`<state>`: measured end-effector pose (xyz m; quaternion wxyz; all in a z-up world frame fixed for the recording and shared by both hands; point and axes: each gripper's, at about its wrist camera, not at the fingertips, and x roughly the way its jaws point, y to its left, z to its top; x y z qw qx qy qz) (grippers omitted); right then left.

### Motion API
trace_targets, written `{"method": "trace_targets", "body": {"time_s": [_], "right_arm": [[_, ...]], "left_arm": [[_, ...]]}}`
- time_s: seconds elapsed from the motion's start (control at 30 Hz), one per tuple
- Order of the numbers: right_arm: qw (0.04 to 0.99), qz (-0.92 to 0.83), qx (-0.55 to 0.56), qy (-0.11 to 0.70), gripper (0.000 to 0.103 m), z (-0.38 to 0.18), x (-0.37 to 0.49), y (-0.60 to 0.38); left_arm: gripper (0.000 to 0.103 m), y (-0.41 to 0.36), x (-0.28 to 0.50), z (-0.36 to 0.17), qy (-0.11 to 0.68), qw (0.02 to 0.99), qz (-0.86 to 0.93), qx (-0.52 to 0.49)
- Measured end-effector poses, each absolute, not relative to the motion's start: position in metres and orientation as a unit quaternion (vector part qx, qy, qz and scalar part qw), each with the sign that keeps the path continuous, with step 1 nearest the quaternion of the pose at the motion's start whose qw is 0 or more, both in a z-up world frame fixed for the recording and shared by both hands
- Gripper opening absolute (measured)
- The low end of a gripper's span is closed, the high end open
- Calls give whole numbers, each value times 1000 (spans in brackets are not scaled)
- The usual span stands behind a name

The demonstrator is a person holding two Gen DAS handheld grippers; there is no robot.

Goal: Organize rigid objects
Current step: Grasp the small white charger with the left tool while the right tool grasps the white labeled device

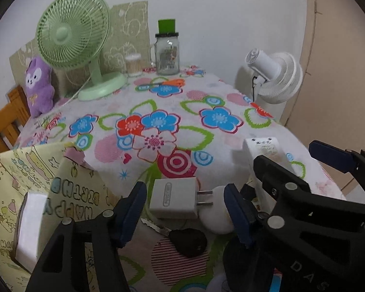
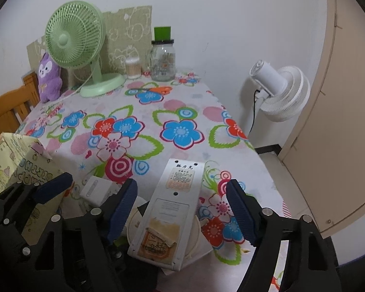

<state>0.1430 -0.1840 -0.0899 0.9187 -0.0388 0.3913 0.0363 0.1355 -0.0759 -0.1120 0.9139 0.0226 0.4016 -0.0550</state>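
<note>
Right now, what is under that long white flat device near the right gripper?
The white device lies tilted across a round cream-white object, whose edge shows beside it. The rest of that object is covered, so I cannot identify it.

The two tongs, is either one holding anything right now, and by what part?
Nothing is held. The left tongs straddle the white charger untouched; the right tongs straddle the long white device, also untouched.

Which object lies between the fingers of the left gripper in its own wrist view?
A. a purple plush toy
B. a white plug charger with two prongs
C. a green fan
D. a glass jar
B: the white plug charger lies on the flowered cloth between the spread fingers of the left gripper, prongs pointing right, pads not touching it.
</note>
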Motion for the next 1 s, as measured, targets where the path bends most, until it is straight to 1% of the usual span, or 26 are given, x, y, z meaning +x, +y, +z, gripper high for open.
{"method": "trace_targets", "body": {"time_s": [0.23,0.47,0.5,0.53,0.57,0.6,0.63,0.67,0.73,1.0], "right_arm": [[908,36,-47,414,72,-103,154,-176],[899,39,-12,436,66,-111,161,-177],[899,38,-14,436,62,-111,161,-176],[898,34,-26,438,60,-112,162,-173],[900,31,-33,433,53,-113,162,-171],[899,28,-34,436,49,-114,163,-170],[899,30,-33,436,49,-115,163,-170],[898,31,-29,438,48,-116,164,-170],[898,31,-26,439,48,-115,164,-171],[898,24,-17,439,47,-114,159,-174]], "left_arm": [[66,-70,145,-126,414,909,-47,12],[66,-71,147,-129,408,912,-40,13],[67,-71,149,-133,423,905,-42,12],[67,-69,148,-134,417,908,-43,4],[67,-68,148,-134,419,907,-43,1],[67,-67,149,-134,420,906,-46,-2],[67,-66,149,-133,420,906,-48,-3],[64,-66,149,-133,421,906,-51,-5],[47,-68,149,-133,420,906,-47,-1],[47,-66,148,-131,423,905,-55,-3]]}}
